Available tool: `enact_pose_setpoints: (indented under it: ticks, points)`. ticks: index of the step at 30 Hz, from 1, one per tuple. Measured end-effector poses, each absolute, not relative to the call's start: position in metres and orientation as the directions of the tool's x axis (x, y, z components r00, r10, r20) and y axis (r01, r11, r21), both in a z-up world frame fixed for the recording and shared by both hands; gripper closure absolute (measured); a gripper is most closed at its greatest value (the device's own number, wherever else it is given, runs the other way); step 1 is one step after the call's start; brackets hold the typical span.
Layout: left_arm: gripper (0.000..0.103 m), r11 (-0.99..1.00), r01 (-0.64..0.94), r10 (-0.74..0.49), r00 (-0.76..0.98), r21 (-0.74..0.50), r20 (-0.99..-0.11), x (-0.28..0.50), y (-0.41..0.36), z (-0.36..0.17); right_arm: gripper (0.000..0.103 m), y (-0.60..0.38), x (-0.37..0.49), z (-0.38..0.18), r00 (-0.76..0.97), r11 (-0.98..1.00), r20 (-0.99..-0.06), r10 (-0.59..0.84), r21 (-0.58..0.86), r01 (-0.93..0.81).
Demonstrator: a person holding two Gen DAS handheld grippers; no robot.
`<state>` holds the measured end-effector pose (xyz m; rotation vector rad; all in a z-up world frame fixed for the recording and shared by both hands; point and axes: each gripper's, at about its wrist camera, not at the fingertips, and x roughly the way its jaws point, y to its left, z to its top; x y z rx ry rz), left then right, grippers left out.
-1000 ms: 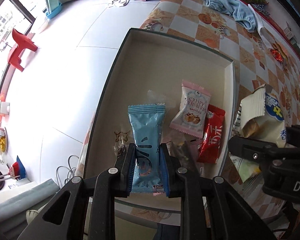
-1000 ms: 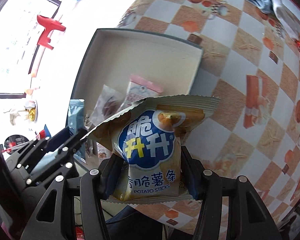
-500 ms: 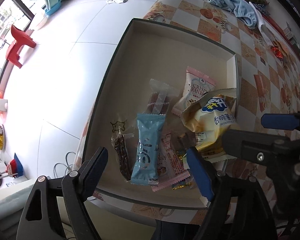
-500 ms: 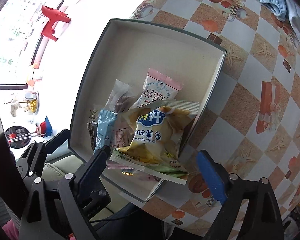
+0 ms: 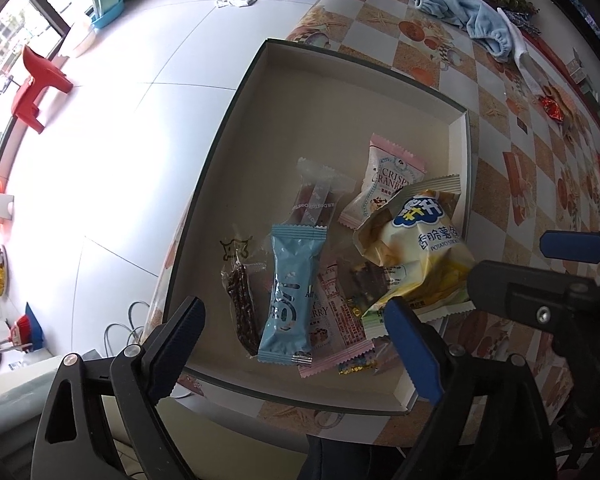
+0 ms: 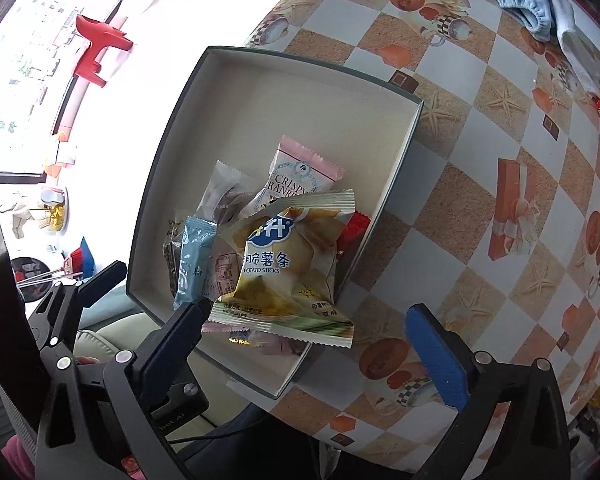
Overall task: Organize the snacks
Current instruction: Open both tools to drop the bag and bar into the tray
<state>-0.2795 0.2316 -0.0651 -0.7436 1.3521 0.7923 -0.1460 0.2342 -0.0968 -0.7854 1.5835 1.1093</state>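
Both your grippers hang wide open, holding nothing.
The potato sticks bag (image 6: pixel 288 268) overhangs the box (image 6: pixel 400 160) rim at 5 o'clock; nudge it with your right gripper (image 6: pixel 312 344) and it could slide onto the table (image 6: pixel 480 208).

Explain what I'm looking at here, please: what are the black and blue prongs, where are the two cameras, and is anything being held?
There is no robot. A person holds a hand-held gripper in each hand, and each has a fisheye camera looking forward along its two fingers, the black prongs with blue pads. One picture comes from the left gripper, the other from the right gripper. Both are open and hold nothing. Below them a shallow box sits on a checkered table. In it lie snacks: a blue packet, a yellow potato sticks bag lying over other packets near the right wall, a pink cranberry packet, and a dark bar. A blue cloth lies farther back.
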Motion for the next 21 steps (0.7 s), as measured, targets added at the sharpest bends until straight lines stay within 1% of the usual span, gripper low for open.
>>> enact_pose_setpoints:
  ticks: [17, 21]
  points:
    - [0.010, 0.537, -0.843, 0.074, 0.019, 0.024, -0.997, -0.269, 0.232, -0.058, 0.000, 0.231, -0.133, -0.084, -0.308, 0.374, -0.949, 0.062, 0.308, -0.875]
    - [0.010, 0.536, -0.843, 0.153, 0.046, 0.044, -0.987, -0.265, 0.229, -0.042, 0.000, 0.227, -0.130, -0.083, -0.318, 0.376, -0.945, 0.072, 0.322, -0.869]
